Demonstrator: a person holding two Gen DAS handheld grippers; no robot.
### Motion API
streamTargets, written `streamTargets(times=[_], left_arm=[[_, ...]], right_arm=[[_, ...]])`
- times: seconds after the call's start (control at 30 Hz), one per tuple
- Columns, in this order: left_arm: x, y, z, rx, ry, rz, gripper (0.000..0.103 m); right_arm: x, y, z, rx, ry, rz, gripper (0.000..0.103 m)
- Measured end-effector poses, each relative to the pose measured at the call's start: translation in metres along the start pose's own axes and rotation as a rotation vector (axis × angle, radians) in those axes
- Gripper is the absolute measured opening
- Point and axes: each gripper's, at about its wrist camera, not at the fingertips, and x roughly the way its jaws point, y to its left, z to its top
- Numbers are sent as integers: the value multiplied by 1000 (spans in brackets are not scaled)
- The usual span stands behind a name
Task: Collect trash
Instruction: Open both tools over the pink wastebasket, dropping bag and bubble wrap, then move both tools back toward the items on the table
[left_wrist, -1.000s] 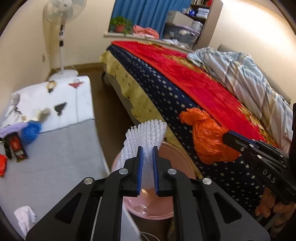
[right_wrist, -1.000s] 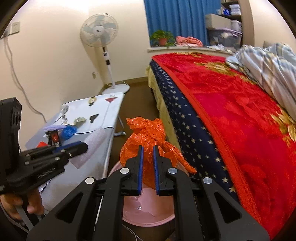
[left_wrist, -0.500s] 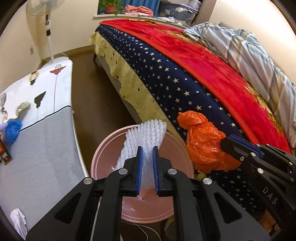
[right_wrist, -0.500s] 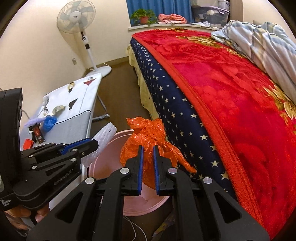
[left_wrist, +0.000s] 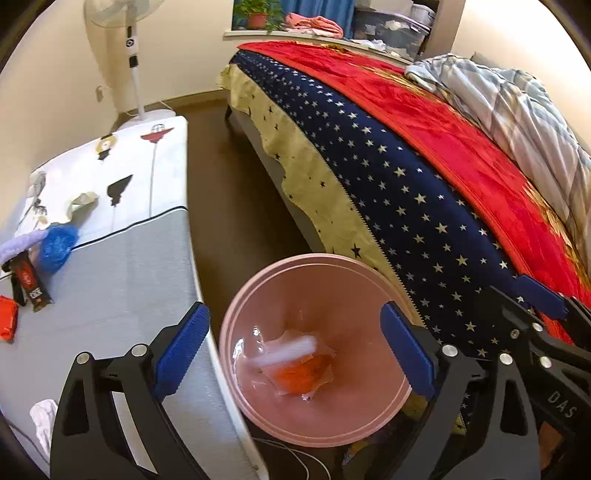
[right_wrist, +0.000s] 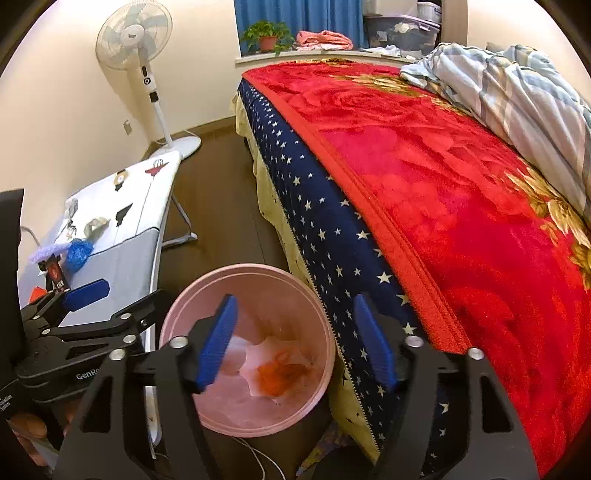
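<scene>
Jaws of both grippers were spreading apart above the pink bin (left_wrist: 314, 424), with nothing between the pads. The left gripper (left_wrist: 295, 347) hung over the bin's near-left rim, its blue pads wide apart; the right gripper (right_wrist: 299, 339) hung over the same bin, its pads also apart but less widely. Inside the bin, on its clear liner, lay the orange plastic bag (right_wrist: 280, 376) and, across it in the left wrist view, a blurred white strip of bubble wrap (left_wrist: 288, 352). Neither piece touched a pad.

The bin stood on the dark floor, squeezed between the ironing board (left_wrist: 122, 280) on its left and the bed (right_wrist: 424, 206) on its right. More litter lay on the board's far-left part: a blue crumpled wad (left_wrist: 57, 245), a black-and-red wrapper (left_wrist: 31, 282), a red packet (left_wrist: 7, 321) at the edge of view, a pale crumpled scrap (left_wrist: 79, 203) and a white wad (left_wrist: 44, 421) near the camera. The bed carried a red blanket over a navy star-patterned cover, with a striped quilt (right_wrist: 517, 88) bunched at the far side. Beyond the board stood a white pedestal fan (right_wrist: 135, 40), and a potted plant (right_wrist: 267, 37) sat on the sill before blue curtains.
</scene>
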Motion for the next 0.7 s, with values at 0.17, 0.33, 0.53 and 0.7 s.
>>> streamTargets(times=[0.17, 0.33, 0.53, 0.7], left_arm=[[-25, 14, 4, -12, -26, 20, 91], [-71, 43, 4, -27, -124, 58, 91], [-133, 88, -7, -21, -263, 162, 91], [-165, 128, -16, -82, -326, 242, 91]], right_arm=[[-12, 7, 5, 10, -53, 25, 81], [-35, 35, 9, -50, -176, 44, 91], [-65, 84, 9, -131, -300, 125, 96], [-82, 130, 5, -202, -327, 234, 98]])
